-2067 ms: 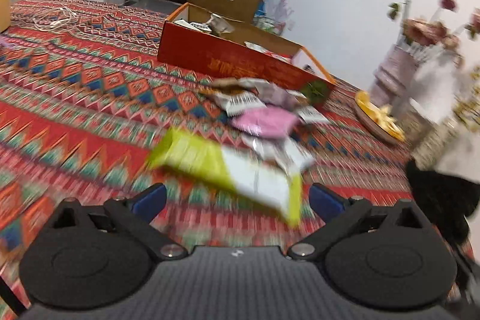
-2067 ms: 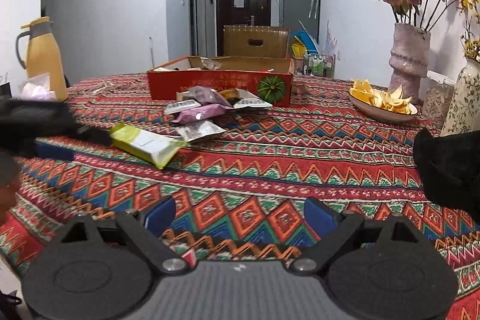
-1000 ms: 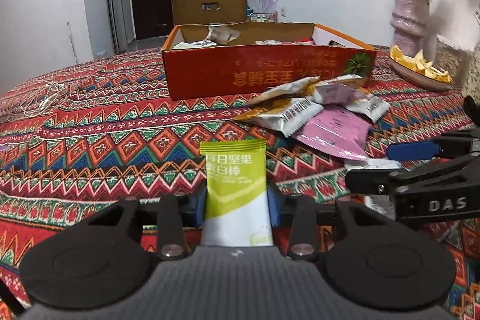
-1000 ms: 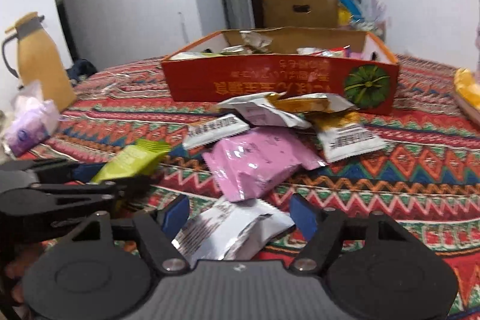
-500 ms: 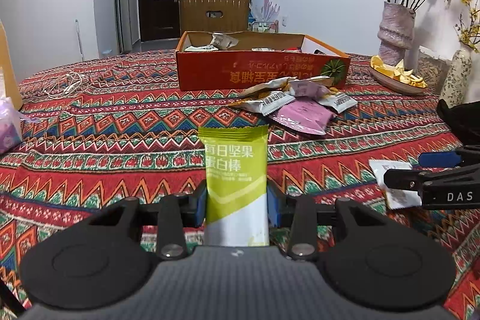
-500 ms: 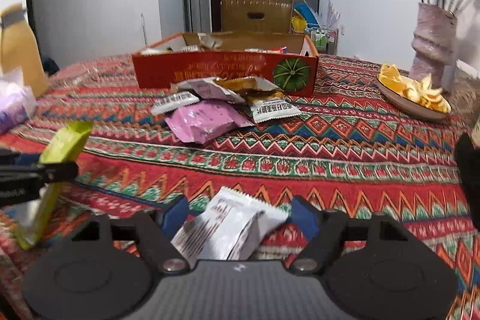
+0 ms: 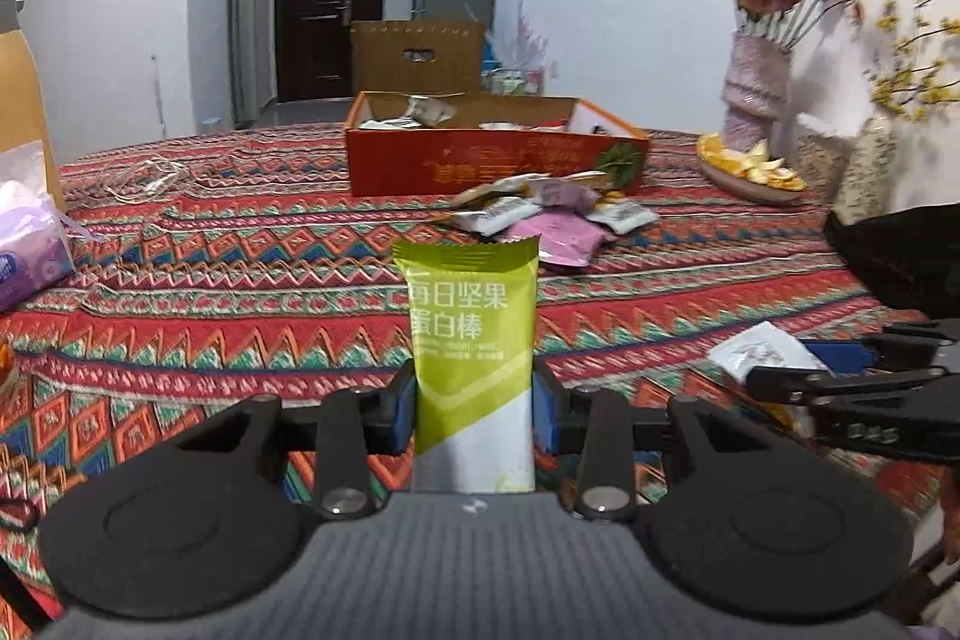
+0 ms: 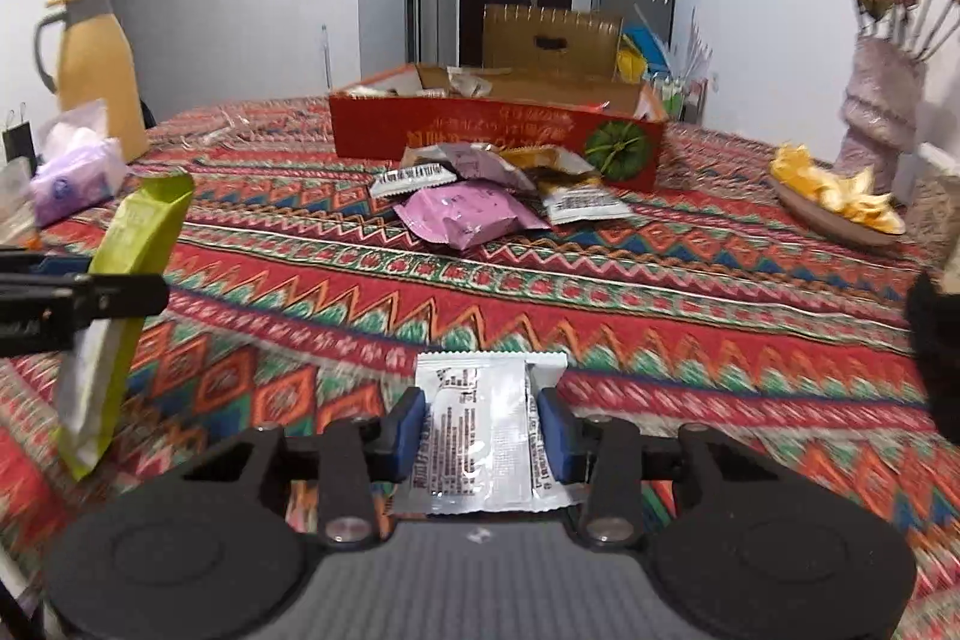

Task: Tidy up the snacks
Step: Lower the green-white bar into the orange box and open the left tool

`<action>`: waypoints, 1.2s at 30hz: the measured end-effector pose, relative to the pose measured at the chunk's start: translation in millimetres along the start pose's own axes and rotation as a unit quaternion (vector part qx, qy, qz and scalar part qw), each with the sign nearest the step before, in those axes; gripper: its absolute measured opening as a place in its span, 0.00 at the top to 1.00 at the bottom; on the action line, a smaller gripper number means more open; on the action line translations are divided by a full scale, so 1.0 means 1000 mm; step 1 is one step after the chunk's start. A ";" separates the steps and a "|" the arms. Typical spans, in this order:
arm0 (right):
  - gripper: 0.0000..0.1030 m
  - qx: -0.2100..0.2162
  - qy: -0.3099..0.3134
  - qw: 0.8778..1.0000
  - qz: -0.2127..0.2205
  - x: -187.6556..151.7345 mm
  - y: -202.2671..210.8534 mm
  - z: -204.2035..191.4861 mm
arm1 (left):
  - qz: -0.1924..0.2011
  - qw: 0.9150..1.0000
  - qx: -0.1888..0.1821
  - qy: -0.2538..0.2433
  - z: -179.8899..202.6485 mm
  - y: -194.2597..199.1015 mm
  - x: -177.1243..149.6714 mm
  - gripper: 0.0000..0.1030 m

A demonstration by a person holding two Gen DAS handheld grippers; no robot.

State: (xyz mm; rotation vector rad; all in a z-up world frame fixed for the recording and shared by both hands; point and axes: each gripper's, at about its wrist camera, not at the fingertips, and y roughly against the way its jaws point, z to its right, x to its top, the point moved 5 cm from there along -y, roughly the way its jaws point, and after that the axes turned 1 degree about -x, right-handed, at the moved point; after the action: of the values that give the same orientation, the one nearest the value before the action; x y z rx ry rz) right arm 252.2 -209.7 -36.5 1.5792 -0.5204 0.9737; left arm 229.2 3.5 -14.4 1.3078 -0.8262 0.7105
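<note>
My left gripper point(image 7: 474, 409) is shut on a green and white protein bar packet point(image 7: 471, 334), held upright above the tablecloth; the packet also shows at the left of the right wrist view point(image 8: 120, 292). My right gripper point(image 8: 486, 436) is shut on a silver-white snack packet point(image 8: 486, 436), also seen in the left wrist view point(image 7: 762, 352). An open red cardboard box point(image 7: 492, 160) point(image 8: 492, 133) with snacks inside stands across the table. A pile of loose snack packets point(image 7: 552, 214) point(image 8: 480, 196), one pink, lies in front of the box.
A patterned red tablecloth point(image 8: 660, 316) covers the table. A yellow jug point(image 8: 96, 64) and a purple tissue pack point(image 8: 72, 178) stand at the left. A dish of orange peels point(image 8: 834, 202), a flower vase point(image 8: 882, 100) and a black object point(image 7: 900, 256) are at the right.
Both grippers have drawn back from the pile and risen, each holding its packet. The right gripper's packet now sits squarely between shut fingers. The box and pile look farther away.
</note>
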 end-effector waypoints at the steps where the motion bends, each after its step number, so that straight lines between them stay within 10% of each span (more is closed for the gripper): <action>1: 0.61 0.000 -0.010 1.000 0.001 -0.004 0.011 0.005 | -0.009 1.000 -0.009 0.006 0.000 0.001 -0.003 0.64; 12: 0.61 0.005 -0.047 0.999 0.020 -0.007 0.032 0.027 | -0.012 1.000 -0.020 0.002 0.011 -0.008 0.014 0.64; 20: 0.61 0.033 -0.024 0.997 0.069 0.078 0.005 0.059 | 0.059 0.997 -0.043 -0.005 -0.010 -0.044 0.122 0.64; 28: 0.61 0.043 -0.019 0.994 0.102 0.196 -0.094 0.088 | 0.053 0.997 -0.055 0.028 -0.031 -0.170 0.229 0.64; 36: 0.61 -0.031 -0.019 0.998 0.053 0.240 -0.236 0.102 | 0.026 0.996 -0.023 0.078 -0.045 -0.295 0.258 0.64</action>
State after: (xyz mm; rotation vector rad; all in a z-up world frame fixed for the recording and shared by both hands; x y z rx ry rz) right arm 599.2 -206.0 19.7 1.5292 -0.6610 0.9995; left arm 619.5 5.6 42.9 1.1765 -0.7478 0.8193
